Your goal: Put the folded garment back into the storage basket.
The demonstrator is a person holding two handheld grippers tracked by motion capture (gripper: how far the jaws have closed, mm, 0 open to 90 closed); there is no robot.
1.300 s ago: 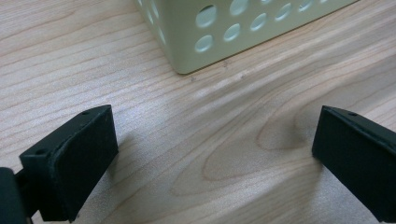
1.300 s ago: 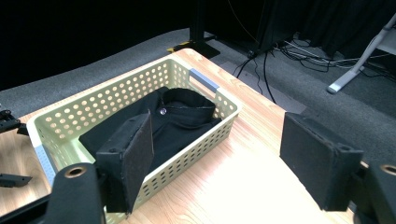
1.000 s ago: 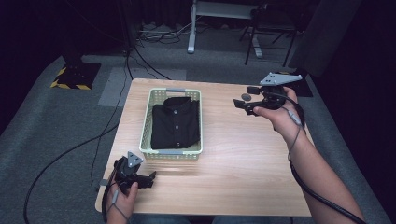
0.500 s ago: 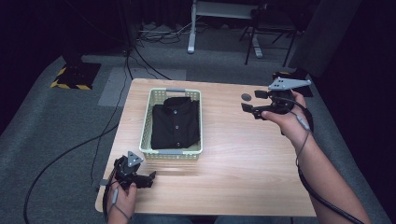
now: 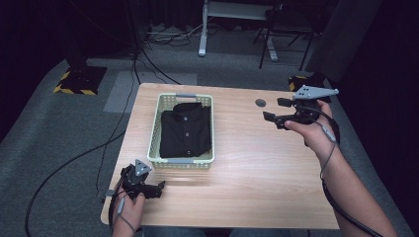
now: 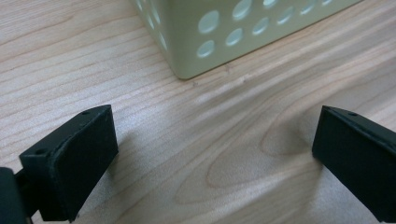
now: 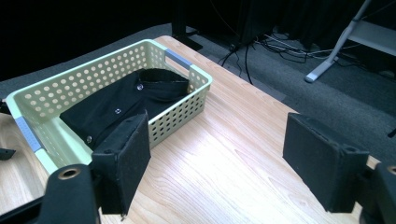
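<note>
Left gripper (image 6: pixel 212 163): jaws apart, empty; basket (image 6: pixel 243 32) corner just ahead.
Right gripper (image 7: pixel 217 163): jaws apart, empty; shirt (image 7: pixel 126 105) beyond left jaw.

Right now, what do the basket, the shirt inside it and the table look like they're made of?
The basket looks like pale green moulded plastic with a matte finish: even round holes, smooth rim. The shirt looks like black woven cloth, folded, with small pale buttons; the fibre can't be told. The table shows light wood grain with a slight sheen, possibly laminate.

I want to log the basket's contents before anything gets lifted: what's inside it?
The pale green basket holds one folded black buttoned shirt, collar toward the far end. Whatever might lie beneath the shirt is covered by it.
</note>
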